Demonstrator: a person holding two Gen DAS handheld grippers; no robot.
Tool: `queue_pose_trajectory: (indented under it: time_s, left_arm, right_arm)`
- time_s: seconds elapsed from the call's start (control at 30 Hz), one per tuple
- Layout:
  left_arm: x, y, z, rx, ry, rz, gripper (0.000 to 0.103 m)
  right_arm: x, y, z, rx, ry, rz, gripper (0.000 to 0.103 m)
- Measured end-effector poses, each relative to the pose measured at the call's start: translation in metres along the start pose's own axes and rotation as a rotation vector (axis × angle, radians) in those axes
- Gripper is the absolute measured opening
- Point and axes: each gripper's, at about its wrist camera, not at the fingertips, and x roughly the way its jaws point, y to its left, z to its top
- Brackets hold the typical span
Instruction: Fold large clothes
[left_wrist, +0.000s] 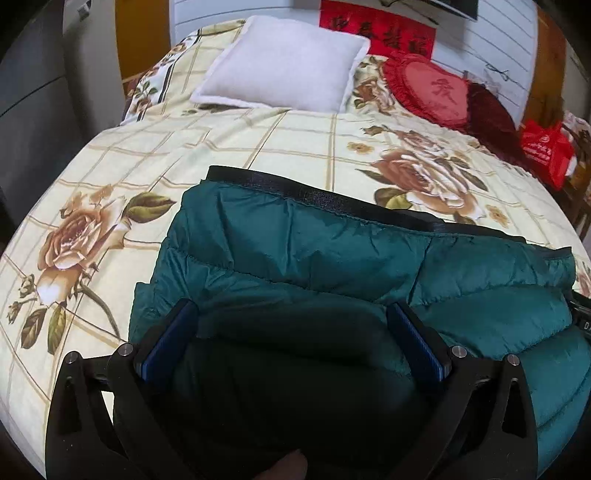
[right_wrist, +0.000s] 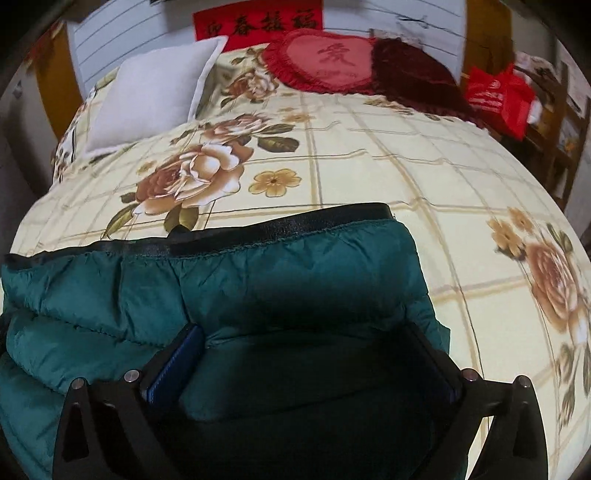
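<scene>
On a floral-quilted bed, the left view alone catches the right tool's edge, as both tools, left and right, hover spread above a folded, puffy teal jacket.

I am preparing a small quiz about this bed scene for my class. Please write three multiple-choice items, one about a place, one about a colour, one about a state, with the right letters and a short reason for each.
1. Where does the puffy quilted jacket lie?
A. on the floral checked bedspread
B. on a chair
C. on the floor

2. What colour is the jacket's shell?
A. yellow
B. dark teal green
C. white

3. How do the jaws of the right gripper stand?
A. shut on a pillow
B. shut with nothing between
C. wide open over the jacket

Answers:
1 A, the bedspread shows around the jacket on the visible sides.
2 B, teal green fabric with a black trim band along its far edge.
3 C, the blue pads stand far apart, and the jacket lies between them.
</scene>
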Motion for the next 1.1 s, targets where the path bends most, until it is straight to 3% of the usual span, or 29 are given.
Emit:
queue_pose_trajectory:
  time_s: [0.17,0.33,0.43,0.53,0.63,0.73,0.8,0.9,1.1]
  left_arm:
    - [-0.001,0.002,0.001,-0.018,0.002,0.015,0.103]
    - [-0.007,0.01,0.0,-0.027,0.043,-0.032,0.103]
    - [-0.021,0.02,-0.001,-0.059,0.054,-0.088,0.102]
    - [-0.058,0.023,-0.009,-0.115,-0.022,-0.146,0.102]
    - [-0.101,0.003,-0.029,-0.021,-0.088,-0.196,0.102]
    - [-0.11,-0.017,-0.05,0.049,-0.091,-0.153,0.103]
    - [-0.083,-0.02,-0.061,0.048,-0.003,-0.141,0.103]
    - [-0.073,-0.019,-0.065,0.038,-0.03,-0.142,0.103]
    - [-0.08,-0.014,-0.066,0.006,-0.048,-0.163,0.103]
  right_arm:
    - [0.01,0.004,0.01,-0.044,0.005,0.017,0.103]
    - [-0.006,0.009,0.011,-0.059,-0.005,-0.023,0.103]
    - [-0.059,0.012,0.0,-0.019,-0.107,0.003,0.101]
    - [-0.114,0.022,-0.028,-0.028,-0.222,0.089,0.101]
    - [-0.137,0.039,-0.064,-0.059,-0.243,0.143,0.101]
    - [-0.123,0.047,-0.08,-0.075,-0.229,0.13,0.101]
    - [-0.087,0.045,-0.085,-0.074,-0.104,0.154,0.103]
    - [-0.084,0.037,-0.091,-0.067,-0.139,0.191,0.103]
    - [-0.085,0.033,-0.085,-0.02,-0.084,0.19,0.103]
